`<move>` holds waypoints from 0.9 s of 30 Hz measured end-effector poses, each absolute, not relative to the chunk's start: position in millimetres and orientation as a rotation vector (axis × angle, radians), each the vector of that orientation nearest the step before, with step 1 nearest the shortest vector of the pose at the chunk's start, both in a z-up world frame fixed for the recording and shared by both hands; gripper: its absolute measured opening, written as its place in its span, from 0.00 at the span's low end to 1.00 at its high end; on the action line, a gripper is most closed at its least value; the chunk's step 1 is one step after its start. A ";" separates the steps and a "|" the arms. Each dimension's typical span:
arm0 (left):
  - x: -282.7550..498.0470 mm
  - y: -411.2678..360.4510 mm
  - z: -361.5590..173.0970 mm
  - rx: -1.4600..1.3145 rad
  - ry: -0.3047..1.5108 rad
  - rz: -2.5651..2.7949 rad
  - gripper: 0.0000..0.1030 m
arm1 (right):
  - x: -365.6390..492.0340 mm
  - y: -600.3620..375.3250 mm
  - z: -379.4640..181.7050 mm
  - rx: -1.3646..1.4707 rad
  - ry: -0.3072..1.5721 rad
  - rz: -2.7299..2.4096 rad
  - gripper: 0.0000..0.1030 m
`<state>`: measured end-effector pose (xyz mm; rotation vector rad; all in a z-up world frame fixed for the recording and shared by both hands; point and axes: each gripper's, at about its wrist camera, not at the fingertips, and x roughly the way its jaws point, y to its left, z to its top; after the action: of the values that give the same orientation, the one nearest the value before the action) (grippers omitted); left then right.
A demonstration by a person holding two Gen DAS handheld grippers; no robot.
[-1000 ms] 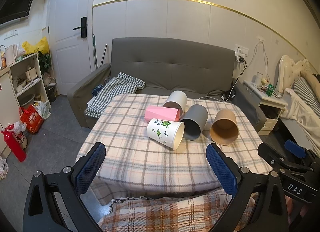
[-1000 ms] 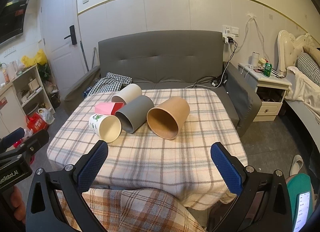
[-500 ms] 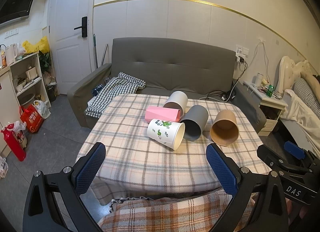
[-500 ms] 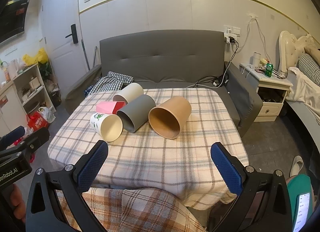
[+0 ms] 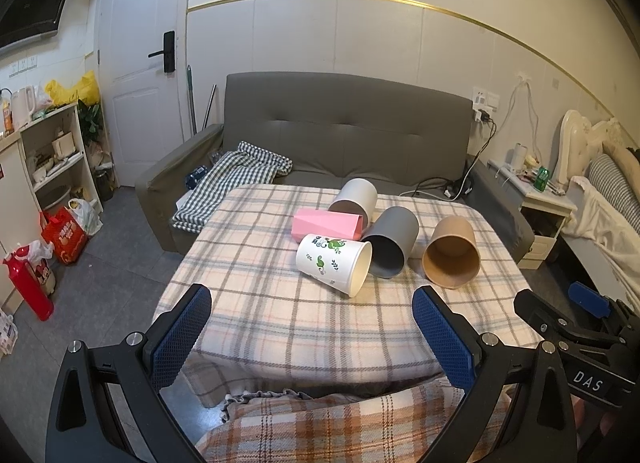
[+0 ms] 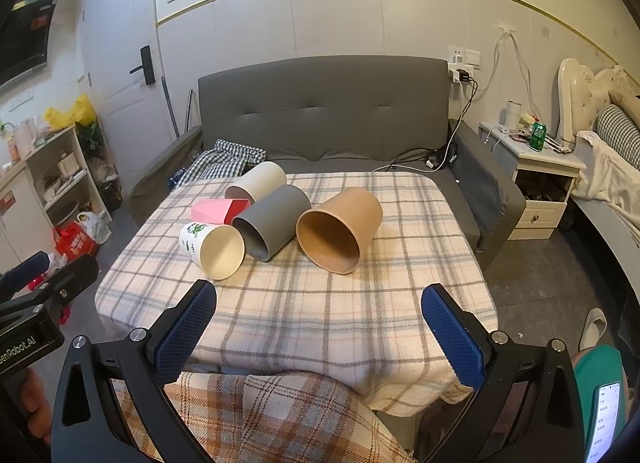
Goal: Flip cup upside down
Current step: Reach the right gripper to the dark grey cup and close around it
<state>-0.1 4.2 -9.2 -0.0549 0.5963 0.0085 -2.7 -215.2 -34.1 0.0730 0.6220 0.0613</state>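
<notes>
Several cups lie on their sides on the plaid-covered table (image 5: pixel 280 323): a white cup with green leaves (image 5: pixel 334 263) (image 6: pixel 210 245), a dark grey cup (image 5: pixel 394 241) (image 6: pixel 272 221), a brown cup (image 5: pixel 452 257) (image 6: pixel 338 229), a light grey cup (image 5: pixel 356 199) (image 6: pixel 256 181) and a pink carton (image 5: pixel 326 225) (image 6: pixel 214 210). My left gripper (image 5: pixel 312 337) is open and empty, near the table's front edge. My right gripper (image 6: pixel 320 333) is open and empty, also short of the cups.
A grey sofa (image 5: pixel 344 135) with a checked cloth (image 5: pixel 236 179) stands behind the table. A nightstand (image 6: pixel 538 179) and bed are at the right, shelves (image 5: pixel 52 159) and bags at the left. A plaid-clad lap (image 6: pixel 260 423) lies below the grippers.
Both grippers have crept slightly forward toward the table. The cups have not moved.
</notes>
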 end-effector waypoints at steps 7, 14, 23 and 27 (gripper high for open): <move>11.4 18.0 -11.8 -0.082 0.648 0.023 1.00 | 12.4 -205.6 -34.7 0.050 0.705 0.064 1.00; 42.7 33.1 -11.3 -0.074 0.716 0.022 1.00 | 42.1 -188.6 -24.1 0.026 0.762 0.076 1.00; 110.2 63.8 -15.7 -0.073 0.766 0.049 1.00 | 131.0 -165.7 -18.1 0.079 0.926 0.089 1.00; 139.4 73.6 -27.5 -0.064 0.806 0.055 1.00 | 179.5 -155.0 -29.1 0.080 1.005 0.080 0.95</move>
<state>139.4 73.6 -27.5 -0.0642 0.8064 0.0550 179.5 -155.0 -29.1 0.0804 1.0048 0.0803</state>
